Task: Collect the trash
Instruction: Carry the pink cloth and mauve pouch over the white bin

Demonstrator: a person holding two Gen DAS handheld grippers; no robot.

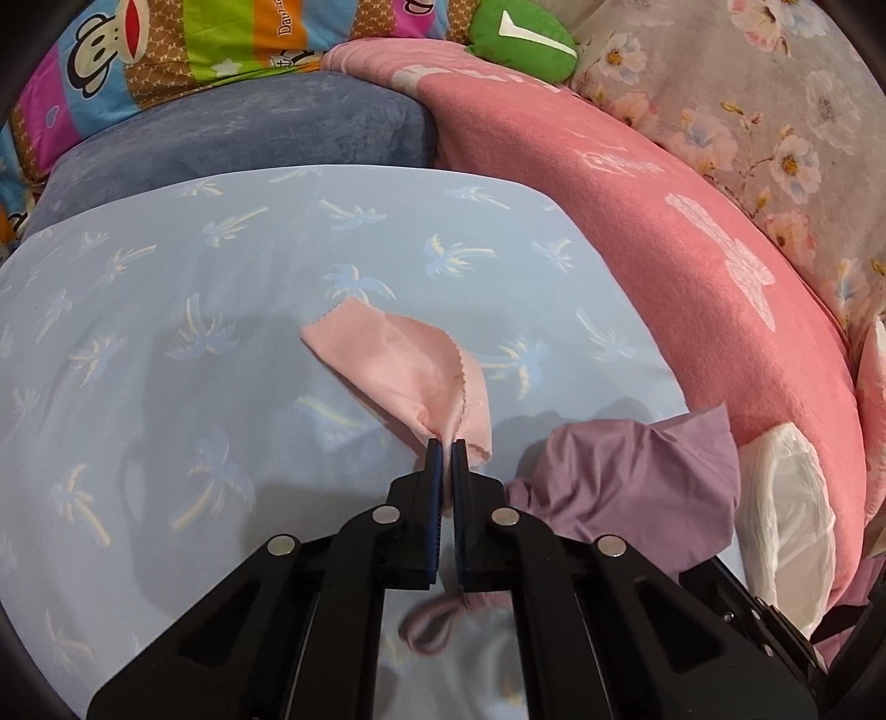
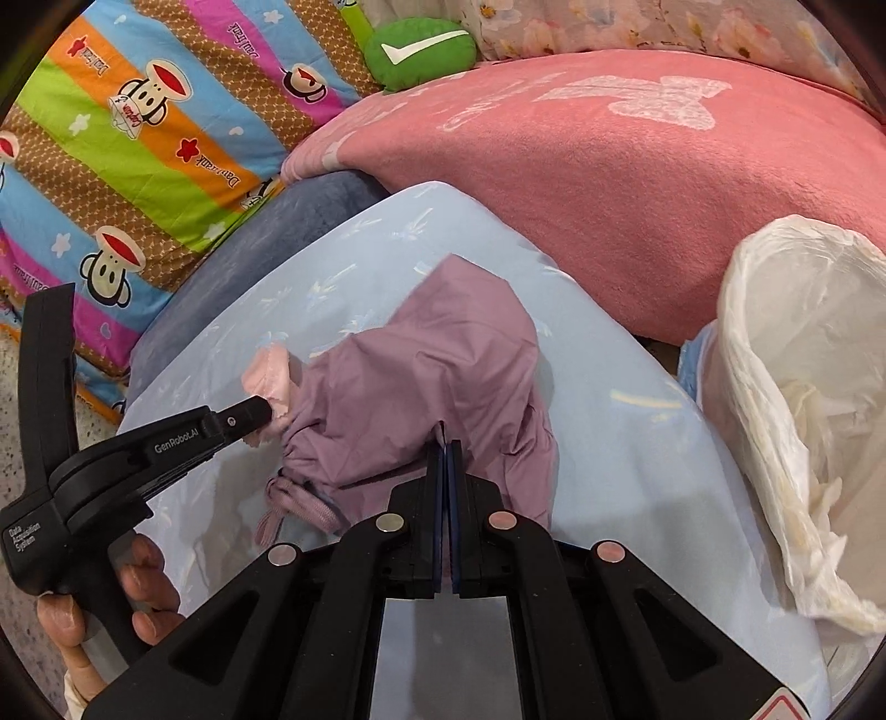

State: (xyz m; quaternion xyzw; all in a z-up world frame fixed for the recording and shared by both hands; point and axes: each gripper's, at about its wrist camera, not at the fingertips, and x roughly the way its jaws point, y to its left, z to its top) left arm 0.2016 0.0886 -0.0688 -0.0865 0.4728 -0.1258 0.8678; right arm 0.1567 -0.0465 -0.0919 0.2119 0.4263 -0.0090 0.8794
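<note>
My left gripper (image 1: 447,443) is shut on a corner of a light pink cloth (image 1: 398,365), which hangs from its tips above the pale blue palm-print sheet (image 1: 166,332). In the right wrist view the left gripper (image 2: 266,412) shows at the left with the pink cloth (image 2: 271,376) bunched at its tip. My right gripper (image 2: 447,446) is shut on an edge of a purple drawstring pouch (image 2: 421,387), lifted over the sheet. The pouch (image 1: 626,487) also shows in the left wrist view, right of the left gripper. A white trash bag (image 2: 797,399) stands open at the right.
A pink blanket (image 2: 609,183) lies folded behind the sheet. A blue-grey cushion (image 1: 266,133), a colourful monkey-print quilt (image 2: 138,144) and a green check-mark pillow (image 2: 421,50) are at the back. A floral cover (image 1: 747,111) is at the far right.
</note>
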